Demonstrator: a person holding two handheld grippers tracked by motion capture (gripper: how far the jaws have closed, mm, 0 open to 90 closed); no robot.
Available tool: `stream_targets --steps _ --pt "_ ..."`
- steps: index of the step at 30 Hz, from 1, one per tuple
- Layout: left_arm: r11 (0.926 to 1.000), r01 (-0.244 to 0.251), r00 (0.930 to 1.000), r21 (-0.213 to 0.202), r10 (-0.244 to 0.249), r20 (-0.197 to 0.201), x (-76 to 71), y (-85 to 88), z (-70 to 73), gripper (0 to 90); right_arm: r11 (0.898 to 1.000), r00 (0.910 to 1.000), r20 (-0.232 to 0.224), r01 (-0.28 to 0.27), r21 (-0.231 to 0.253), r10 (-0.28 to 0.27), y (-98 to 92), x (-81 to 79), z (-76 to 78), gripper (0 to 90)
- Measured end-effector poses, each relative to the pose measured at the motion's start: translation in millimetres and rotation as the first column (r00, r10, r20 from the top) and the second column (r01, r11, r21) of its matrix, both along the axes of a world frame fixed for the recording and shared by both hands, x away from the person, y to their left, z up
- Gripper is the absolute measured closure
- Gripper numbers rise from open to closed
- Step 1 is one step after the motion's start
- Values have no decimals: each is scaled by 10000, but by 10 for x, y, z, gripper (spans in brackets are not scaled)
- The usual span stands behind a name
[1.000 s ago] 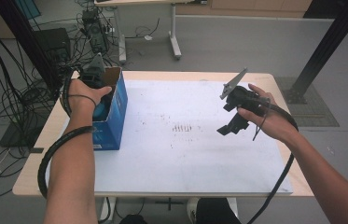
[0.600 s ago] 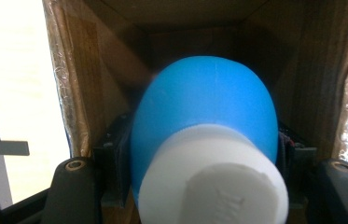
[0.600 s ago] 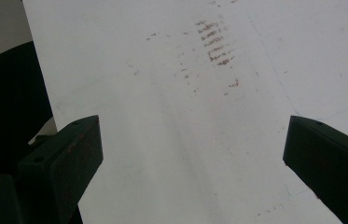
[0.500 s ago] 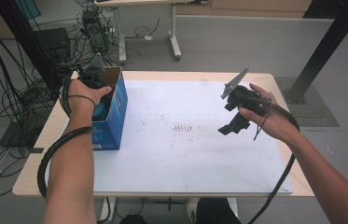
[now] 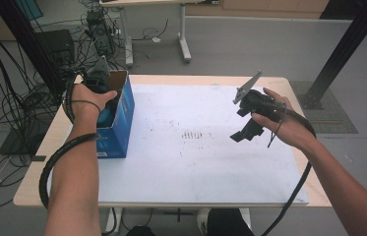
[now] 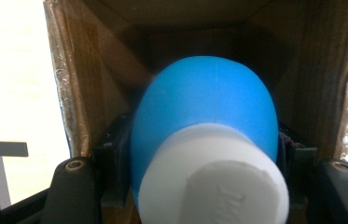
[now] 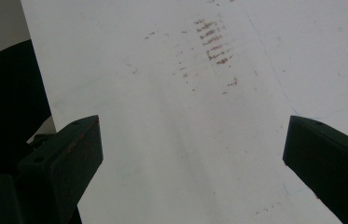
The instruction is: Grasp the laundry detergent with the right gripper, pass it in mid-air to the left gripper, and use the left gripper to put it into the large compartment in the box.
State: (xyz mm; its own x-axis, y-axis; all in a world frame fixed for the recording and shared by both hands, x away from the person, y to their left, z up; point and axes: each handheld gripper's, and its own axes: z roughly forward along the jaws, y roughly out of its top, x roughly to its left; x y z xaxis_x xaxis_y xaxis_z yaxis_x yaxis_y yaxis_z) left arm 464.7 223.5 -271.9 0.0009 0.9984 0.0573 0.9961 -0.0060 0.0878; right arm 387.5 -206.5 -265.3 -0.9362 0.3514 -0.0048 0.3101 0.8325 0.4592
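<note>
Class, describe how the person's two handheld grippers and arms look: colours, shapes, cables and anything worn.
Both arms are bare, with no sleeves in view. The left gripper is dark with a thick black cable looping past the forearm, plus a thin black cord around the hand. The right gripper is black with blocky jaws, a grey three-cornered plate on top and a trailing black cable.

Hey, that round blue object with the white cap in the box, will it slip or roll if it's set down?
The blue bulb with white cap looks smooth and rounded, so it probably slips easily. Its curved body would likely roll, though the cardboard box should contain it.

Black grippers — black trailing cables, grey plate.
</note>
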Motion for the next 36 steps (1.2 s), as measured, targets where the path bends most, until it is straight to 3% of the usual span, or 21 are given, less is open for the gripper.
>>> stream_targets --steps 36 --pt "10000 4 10000 65 -5 83 -6 -27 -4 363 9999 9999 104 -6 -113 7 -43 -11 50 47"
